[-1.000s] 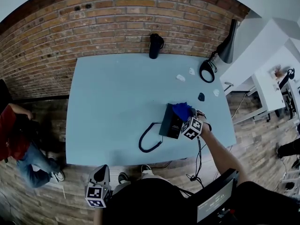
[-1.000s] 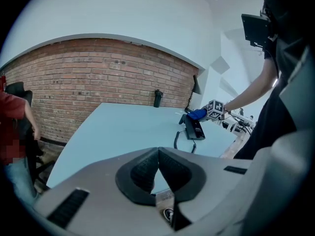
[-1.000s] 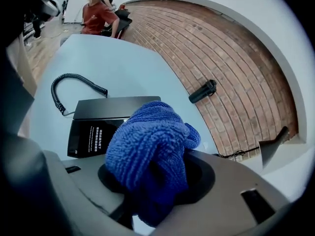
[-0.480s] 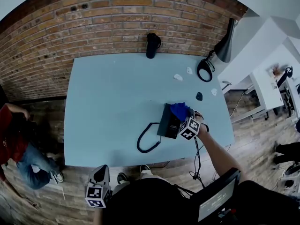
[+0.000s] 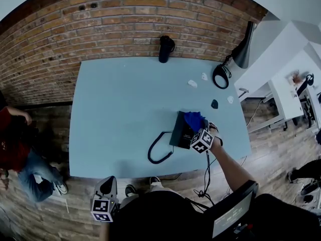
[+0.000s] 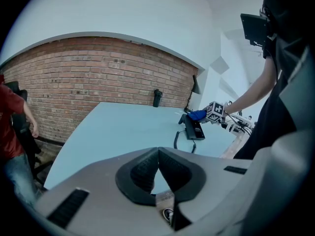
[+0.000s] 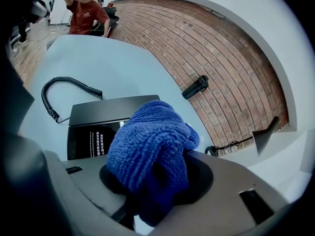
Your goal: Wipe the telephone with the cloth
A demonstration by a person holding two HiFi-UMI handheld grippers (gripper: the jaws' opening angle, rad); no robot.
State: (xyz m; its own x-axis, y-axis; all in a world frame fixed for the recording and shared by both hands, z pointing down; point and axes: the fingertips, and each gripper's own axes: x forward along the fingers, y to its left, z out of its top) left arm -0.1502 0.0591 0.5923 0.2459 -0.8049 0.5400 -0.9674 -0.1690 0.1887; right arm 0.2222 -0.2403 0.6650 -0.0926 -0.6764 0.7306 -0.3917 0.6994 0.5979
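A black telephone (image 5: 180, 130) lies on the pale blue table (image 5: 125, 109), its coiled cord (image 5: 156, 152) looping towards the front edge. My right gripper (image 5: 196, 128) is shut on a bunched blue cloth (image 5: 193, 119) that rests on the phone's right end. In the right gripper view the blue cloth (image 7: 150, 144) fills the jaws and hides the fingertips, with the telephone (image 7: 106, 122) and the coiled cord (image 7: 59, 90) just beyond. My left gripper (image 5: 106, 186) hangs below the table's front edge, shut on nothing. The left gripper view shows the telephone (image 6: 193, 128) far off.
A black cylinder (image 5: 166, 48) stands at the table's back edge by the brick wall. A black desk lamp (image 5: 221, 76) sits at the back right. Small white bits (image 5: 193, 83) and a dark bit (image 5: 214, 103) lie near it. A person in red (image 5: 12, 147) is at the left.
My right gripper has slid a little towards me along the phone with the cloth in it. The person in red has moved further left. The left gripper has stayed put.
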